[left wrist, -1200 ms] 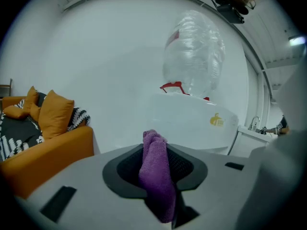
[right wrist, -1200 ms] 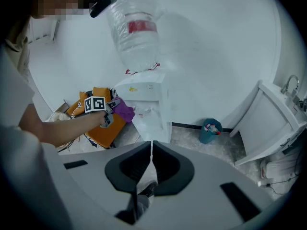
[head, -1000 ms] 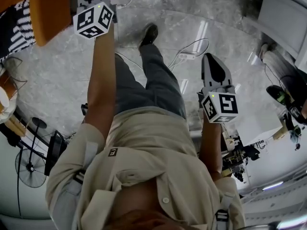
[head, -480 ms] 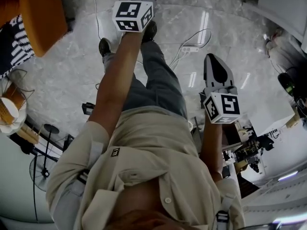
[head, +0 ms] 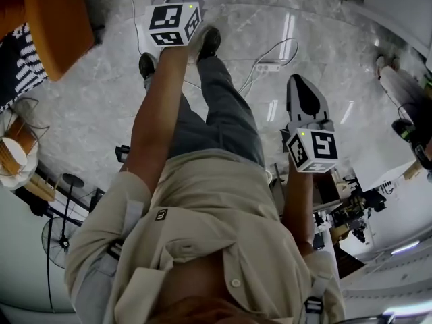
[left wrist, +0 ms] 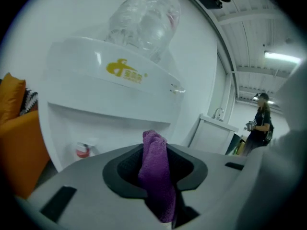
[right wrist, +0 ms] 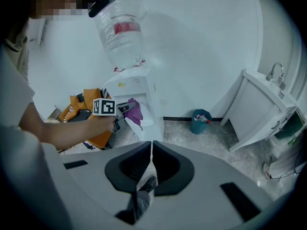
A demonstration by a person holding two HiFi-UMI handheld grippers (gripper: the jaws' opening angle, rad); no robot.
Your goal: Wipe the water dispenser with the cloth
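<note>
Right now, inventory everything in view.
water dispenser: 1, white, against wall
bottle: 1, clear, atop water dispenser
cloth: 1, purple, held up at water dispenser
sofa: 1, orange, left of water dispenser
bin: 1, teal, floor by wall
sink cabinet: 1, white, right of bin
power strip: 1, white, on floor
bystander: 1, dark clothes, background right
left gripper: 1, grey, shut on cloth
right gripper: 1, grey, jaws together, empty

1. The purple cloth (left wrist: 156, 176) sits between the jaws of the left gripper (right wrist: 123, 110), just before the white plastic water dispenser (left wrist: 115, 104).
2. The clear plastic bottle (left wrist: 144, 18) stands inverted on the dispenser.
3. An orange fabric sofa (left wrist: 17, 138) lies left of it (a teal round bin (right wrist: 199, 121) lies right).
</note>
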